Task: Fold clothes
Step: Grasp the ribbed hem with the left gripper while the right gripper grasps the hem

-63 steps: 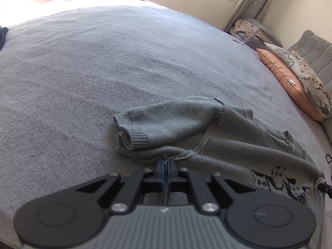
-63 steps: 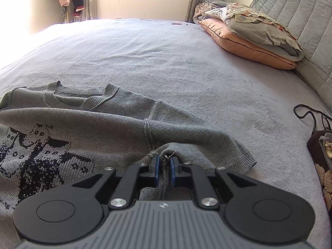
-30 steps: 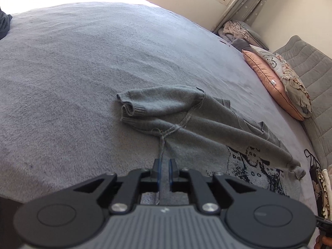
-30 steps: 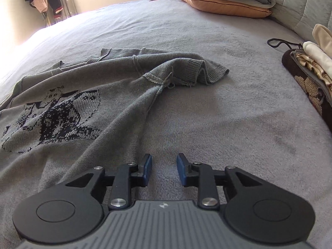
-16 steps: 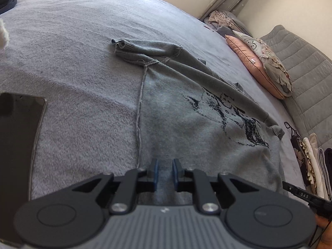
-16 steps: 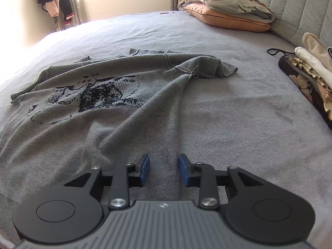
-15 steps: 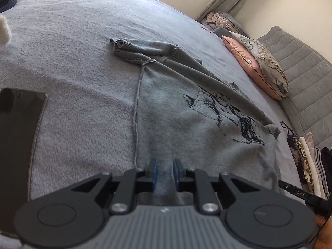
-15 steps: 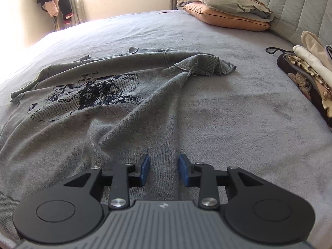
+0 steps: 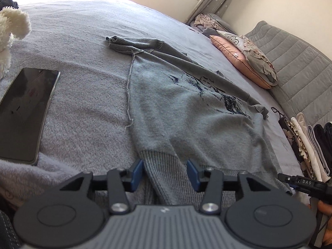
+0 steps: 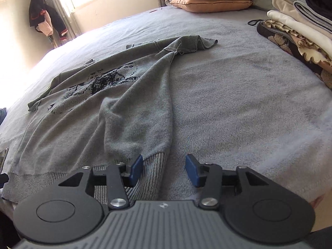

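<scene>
Where half-second ago jaws stood narrow, left gripper (image 9: 165,173) and right gripper (image 10: 164,171) now gape wide, gripping nothing, straddling ribbed hem; grey sweater (image 9: 186,112) flat on bed (image 10: 238,95), sleeves bunched toward 12 o'clock.

The sweater (image 9: 186,112) is grey with a dark navy knitted figure and a ribbed hem. The blanket (image 9: 87,47) is pale grey. The phone (image 9: 25,112) is black, one pillow (image 9: 234,56) peach, the gripper pads (image 10: 136,169) blue.
</scene>
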Tool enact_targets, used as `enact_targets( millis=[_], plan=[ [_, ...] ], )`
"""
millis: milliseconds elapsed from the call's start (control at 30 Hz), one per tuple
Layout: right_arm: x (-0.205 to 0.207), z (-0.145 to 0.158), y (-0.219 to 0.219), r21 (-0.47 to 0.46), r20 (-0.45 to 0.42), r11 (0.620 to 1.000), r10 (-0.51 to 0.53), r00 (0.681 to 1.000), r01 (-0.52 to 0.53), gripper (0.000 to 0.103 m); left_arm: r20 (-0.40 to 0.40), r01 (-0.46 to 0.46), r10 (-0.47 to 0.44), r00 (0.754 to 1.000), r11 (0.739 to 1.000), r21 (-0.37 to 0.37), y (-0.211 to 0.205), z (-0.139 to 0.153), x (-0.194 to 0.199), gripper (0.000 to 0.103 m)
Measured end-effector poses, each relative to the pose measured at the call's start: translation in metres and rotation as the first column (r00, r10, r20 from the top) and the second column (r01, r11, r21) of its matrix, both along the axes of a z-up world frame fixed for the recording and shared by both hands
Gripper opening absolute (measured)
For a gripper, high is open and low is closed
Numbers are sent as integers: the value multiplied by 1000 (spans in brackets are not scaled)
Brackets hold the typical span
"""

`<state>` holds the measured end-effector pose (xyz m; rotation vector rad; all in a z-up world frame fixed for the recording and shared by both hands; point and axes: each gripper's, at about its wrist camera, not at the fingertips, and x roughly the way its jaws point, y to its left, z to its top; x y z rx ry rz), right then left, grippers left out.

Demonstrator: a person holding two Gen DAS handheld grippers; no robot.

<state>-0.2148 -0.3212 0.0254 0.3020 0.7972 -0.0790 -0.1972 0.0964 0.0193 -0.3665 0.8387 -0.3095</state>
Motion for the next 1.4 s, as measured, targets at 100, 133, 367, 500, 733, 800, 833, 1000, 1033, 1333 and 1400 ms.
enact_targets(
  millis=[100, 133, 367, 500, 733, 800, 833, 1000, 1033, 1333, 1400],
  plan=[
    [-9, -2, 8, -4, 5, 1000, 14, 1000, -14, 57, -13, 0, 1, 1000, 1000, 17, -4, -4, 0, 41],
    [-13, -2, 9, 8, 13, 1000, 11, 1000, -11, 57, -14, -1, 1, 1000, 1000, 18, -4, -5, 0, 35],
    [-27, -2, 4, 134, 73, 990, -51, 996, 41, 37, 11, -3, 3, 1000, 1000, -21, -1, -4, -3, 7],
    [-37, 15, -7, 177, 242, 979, -140, 960, 98, 6, 51, -53, 62, 997, 986, -159, 19, 4, -5, 7],
    [-57, 50, 27, -134, 411, 984, -56, 910, 121, 5, 91, -41, 71, 993, 954, -295, 29, 12, -10, 7],
    [-53, 51, 41, -251, 333, 963, -14, 943, 103, 5, 84, -37, 64, 994, 958, -285, 27, 11, -10, 7],
    [-47, 44, 42, -265, 264, 960, -14, 965, 87, 5, 79, -41, 65, 995, 962, -271, 26, 11, -9, 7],
    [-30, 27, 44, -268, 73, 964, 23, 997, -3, 5, 32, -84, 90, 995, 981, -173, 24, 4, -4, 8],
    [-30, 27, 44, -270, 65, 963, 30, 997, -12, 5, 25, -83, 89, 996, 982, -172, 24, 3, -3, 8],
    [-40, 29, 50, -418, 34, 908, 6, 999, 9, 11, 28, -71, 73, 997, 994, -87, 17, 1, -2, 8],
    [-37, 26, 50, -416, 29, 909, 8, 1000, 5, 14, 25, -75, 77, 997, 994, -80, 18, 0, -2, 8]
  ],
)
